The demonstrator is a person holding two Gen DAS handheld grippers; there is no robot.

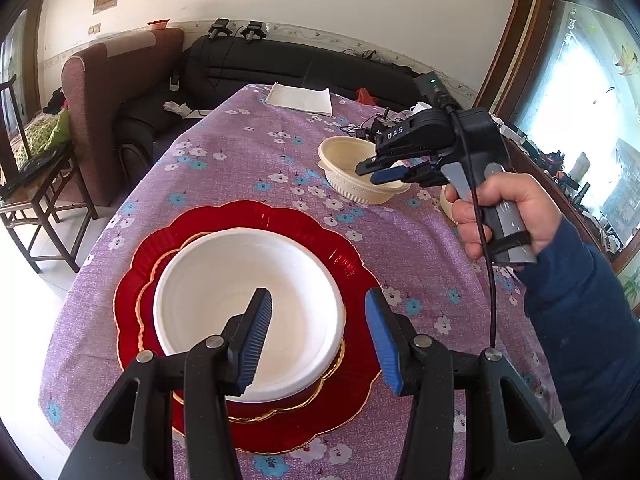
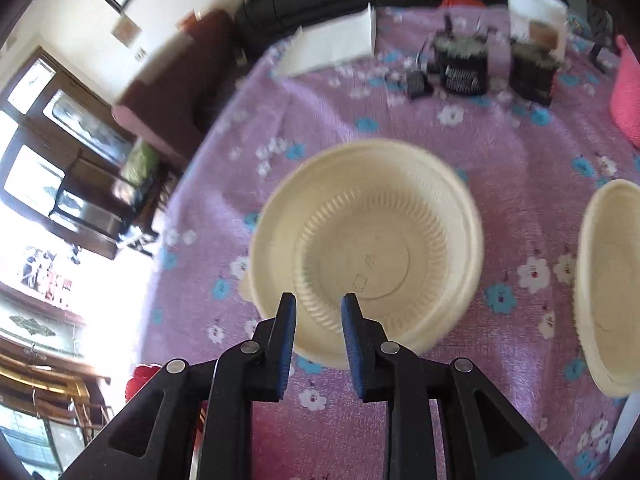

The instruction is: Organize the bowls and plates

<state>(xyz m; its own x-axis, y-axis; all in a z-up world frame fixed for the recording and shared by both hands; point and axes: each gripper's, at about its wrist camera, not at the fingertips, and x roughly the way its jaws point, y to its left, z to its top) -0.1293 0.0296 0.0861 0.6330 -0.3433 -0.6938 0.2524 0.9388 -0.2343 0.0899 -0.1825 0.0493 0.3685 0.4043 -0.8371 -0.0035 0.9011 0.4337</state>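
A white bowl [image 1: 248, 300] sits on a small red plate with a gold rim [image 1: 280, 404], which lies on a large red scalloped plate [image 1: 256, 216]. My left gripper [image 1: 318, 320] is open just above the bowl's near right rim, holding nothing. A cream ribbed bowl [image 1: 352, 184] [image 2: 368, 240] stands further back on the purple tablecloth. My right gripper [image 2: 318, 308] [image 1: 376, 172] is open over that bowl's near rim, fingers a small gap apart and empty. A second cream bowl [image 2: 612, 280] stands to the right.
The table has a purple flowered cloth [image 1: 248, 152]. At its far end lie a folded white cloth [image 1: 300, 98] and black electronic devices with cables [image 2: 464, 66]. A pink object [image 2: 628, 96] is at the right edge. A sofa [image 1: 280, 64] and armchair [image 1: 116, 92] stand behind.
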